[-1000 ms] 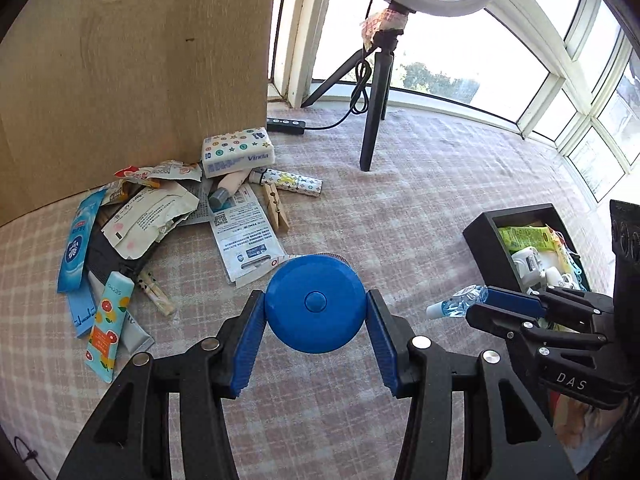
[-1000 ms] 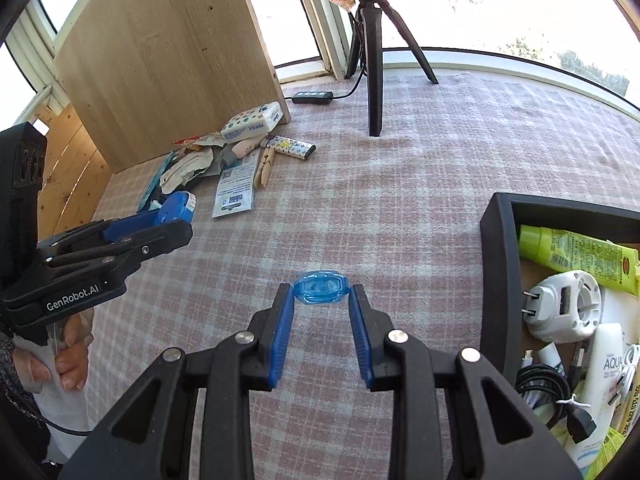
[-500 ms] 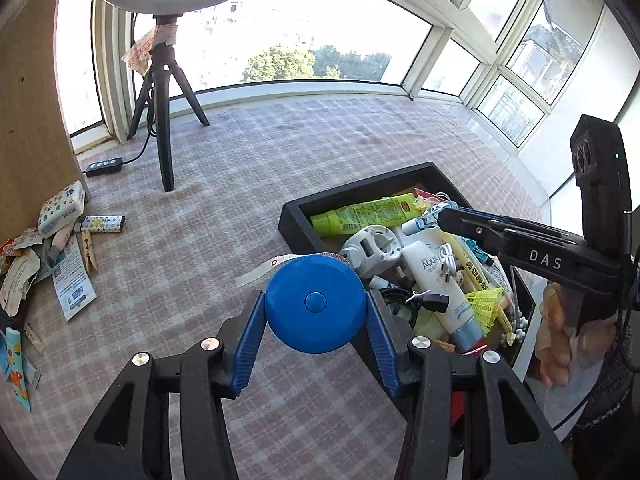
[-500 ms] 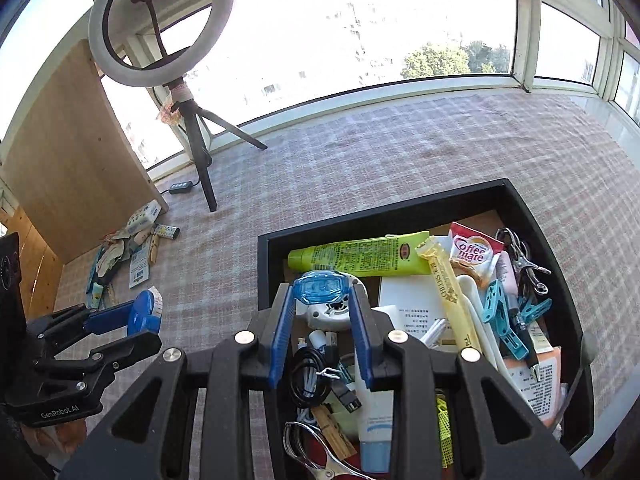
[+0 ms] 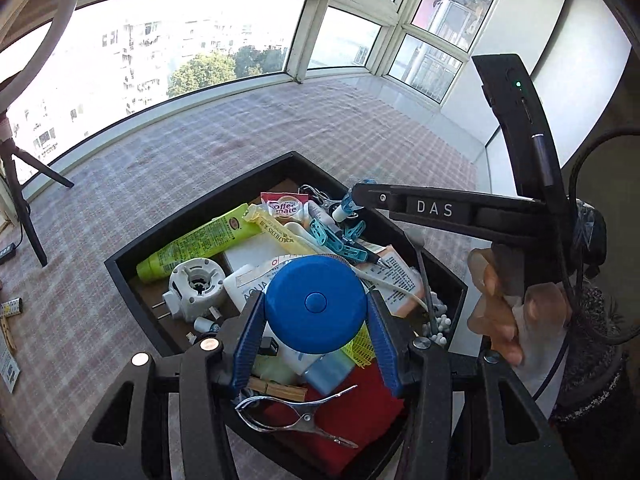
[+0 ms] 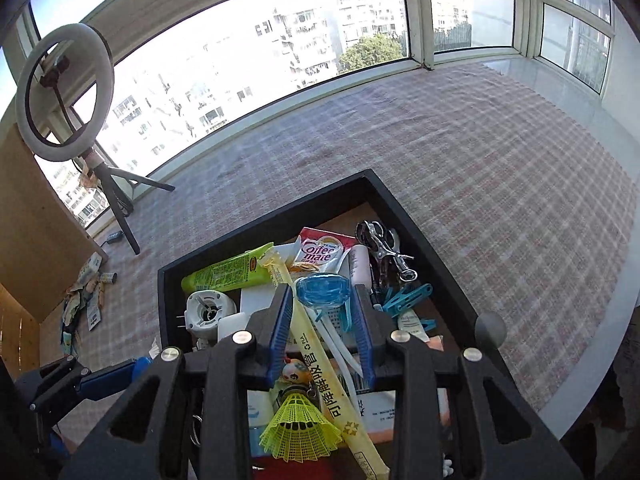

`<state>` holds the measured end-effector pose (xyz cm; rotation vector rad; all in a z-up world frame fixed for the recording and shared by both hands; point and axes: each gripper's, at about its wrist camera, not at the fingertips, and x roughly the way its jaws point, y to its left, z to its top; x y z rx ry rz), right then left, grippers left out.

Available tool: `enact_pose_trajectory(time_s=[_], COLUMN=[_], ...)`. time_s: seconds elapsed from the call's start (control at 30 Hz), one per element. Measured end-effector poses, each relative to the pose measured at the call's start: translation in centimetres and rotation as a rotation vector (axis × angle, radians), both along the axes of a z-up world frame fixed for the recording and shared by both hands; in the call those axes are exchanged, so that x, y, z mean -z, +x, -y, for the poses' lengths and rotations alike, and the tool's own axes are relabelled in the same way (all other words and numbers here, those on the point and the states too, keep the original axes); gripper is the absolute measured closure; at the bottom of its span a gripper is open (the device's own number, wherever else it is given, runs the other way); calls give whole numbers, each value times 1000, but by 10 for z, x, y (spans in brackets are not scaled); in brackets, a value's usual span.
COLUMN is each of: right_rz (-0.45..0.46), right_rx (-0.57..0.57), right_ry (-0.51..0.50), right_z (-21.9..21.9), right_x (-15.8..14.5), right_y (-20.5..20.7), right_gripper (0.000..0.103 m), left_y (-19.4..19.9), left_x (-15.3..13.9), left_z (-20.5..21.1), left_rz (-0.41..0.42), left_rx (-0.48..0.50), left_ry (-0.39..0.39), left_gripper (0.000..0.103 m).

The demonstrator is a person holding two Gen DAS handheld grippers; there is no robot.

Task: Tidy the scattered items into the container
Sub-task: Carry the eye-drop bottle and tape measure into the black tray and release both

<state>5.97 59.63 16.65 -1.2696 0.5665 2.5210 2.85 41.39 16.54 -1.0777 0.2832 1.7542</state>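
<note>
Tape measure (image 5: 315, 305), a round blue case judged rigid, smooth and best pinched across its rim, sits between the just-widened pads of the left gripper (image 5: 316, 330) over the crowded black tray (image 5: 120, 268), while the right gripper (image 6: 322, 320), jaws likewise just parted, straddles a small clear blue bottle (image 6: 323, 289).

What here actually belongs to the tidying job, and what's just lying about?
Job: blue tape measure, small clear blue bottle, black container, scattered pile.
Lying about: ring light, checked cloth, wooden board.
</note>
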Motion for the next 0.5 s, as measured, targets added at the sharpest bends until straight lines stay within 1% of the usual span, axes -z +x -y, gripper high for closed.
enact_pose_trajectory(time_s=[0.07,0.13,0.23,0.37,0.5], right_rz=[8,4,6,5,16], right_rx=[40,47,39,6,-50], right_ry=[-25,-31,-27,-23,4], right_z=[-6,-8,-5,6,27], right_x=[4,5,6,7,8], right_y=[4,5,5,1,-10], right_gripper=[47,47,47,47,47], left_y=[3,5,3,-8,-24], left_x=[2,3,6,11,14], left_z=[-7,-8,-5,8,32], left_rz=[2,-16,-16,-3,-17], left_rx=[-2,-12,-12,-53,-112], left_ry=[-13,-13,-35,-49,-60], left_gripper=[43,43,43,44,44])
